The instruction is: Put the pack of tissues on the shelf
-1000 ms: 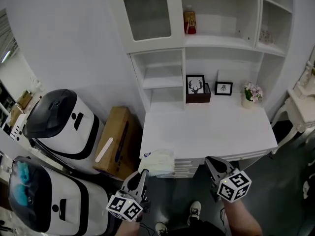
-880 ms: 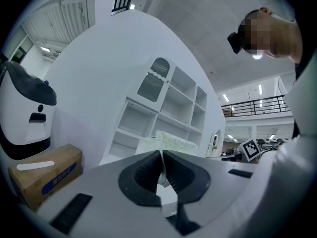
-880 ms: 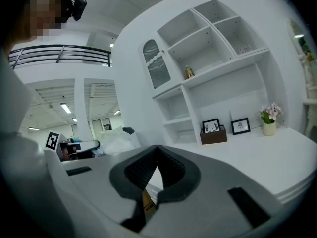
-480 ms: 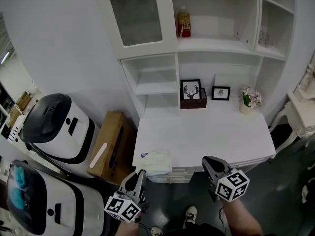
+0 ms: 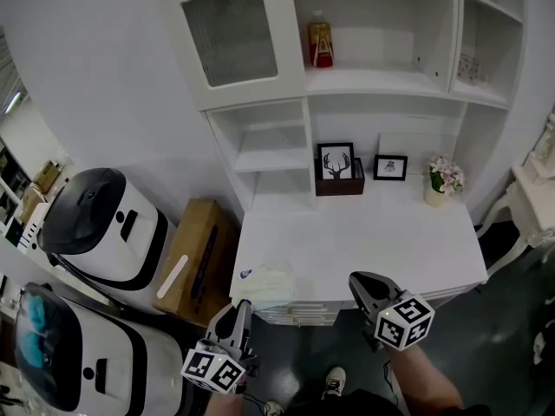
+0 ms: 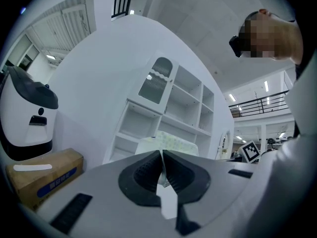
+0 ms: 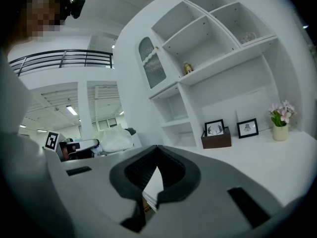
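Note:
The pack of tissues (image 5: 265, 285), white with a pale print, hangs over the front left corner of the white desk (image 5: 390, 241). My left gripper (image 5: 238, 312) sits just below it, shut on its near edge. In the left gripper view the pack (image 6: 171, 142) rises right above the closed jaws of the left gripper (image 6: 162, 155), with the white shelf unit (image 6: 163, 113) behind it. My right gripper (image 5: 360, 282) hovers at the desk's front edge, shut and holding nothing. From the right gripper (image 7: 157, 150) the pack (image 7: 116, 139) shows off to the left. Open shelves (image 5: 270, 146) stand above the desk's back left.
On the desk's back stand two framed pictures (image 5: 336, 161) (image 5: 390, 167) and a small flower pot (image 5: 444, 180). A bottle (image 5: 320, 42) is on an upper shelf. A cardboard box (image 5: 195, 254) and two white machines (image 5: 104, 224) (image 5: 78, 354) crowd the floor left of the desk.
The head view has drifted, so the desk and shelves sit a little further left and higher. Both grippers and the pack keep their places at the desk's front.

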Demonstrator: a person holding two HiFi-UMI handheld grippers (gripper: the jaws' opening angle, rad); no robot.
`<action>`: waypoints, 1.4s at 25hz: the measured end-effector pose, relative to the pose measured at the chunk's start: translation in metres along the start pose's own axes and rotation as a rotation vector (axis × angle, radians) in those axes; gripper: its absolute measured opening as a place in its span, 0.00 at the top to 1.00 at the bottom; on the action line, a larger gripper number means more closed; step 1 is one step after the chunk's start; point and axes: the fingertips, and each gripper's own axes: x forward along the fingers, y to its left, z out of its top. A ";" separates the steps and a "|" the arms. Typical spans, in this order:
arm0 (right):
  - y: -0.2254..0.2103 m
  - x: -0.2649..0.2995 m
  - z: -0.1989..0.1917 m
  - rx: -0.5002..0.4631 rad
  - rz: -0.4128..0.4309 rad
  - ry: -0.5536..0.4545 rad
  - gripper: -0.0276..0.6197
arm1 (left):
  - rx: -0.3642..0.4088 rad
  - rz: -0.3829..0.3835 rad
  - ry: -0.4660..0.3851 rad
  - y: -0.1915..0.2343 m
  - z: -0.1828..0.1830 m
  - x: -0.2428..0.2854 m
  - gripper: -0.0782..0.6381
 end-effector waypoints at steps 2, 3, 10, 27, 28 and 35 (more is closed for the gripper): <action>-0.002 0.002 0.003 0.001 0.015 0.000 0.95 | 0.004 0.011 -0.004 -0.002 0.002 0.003 0.88; -0.004 0.003 0.005 0.001 0.021 -0.001 0.95 | 0.005 0.015 -0.006 -0.004 0.002 0.005 0.88; -0.019 0.007 0.017 -0.006 0.051 0.001 0.95 | 0.004 0.046 -0.021 -0.009 0.005 0.020 0.88; -0.061 0.005 0.029 0.018 0.088 -0.023 0.95 | 0.016 0.095 -0.020 -0.017 0.013 0.055 0.88; -0.063 0.004 0.030 0.023 0.086 -0.027 0.95 | 0.014 0.098 -0.016 -0.017 0.014 0.057 0.88; -0.070 0.004 0.036 0.055 0.068 -0.055 0.95 | 0.018 0.078 -0.012 -0.019 0.018 0.073 0.88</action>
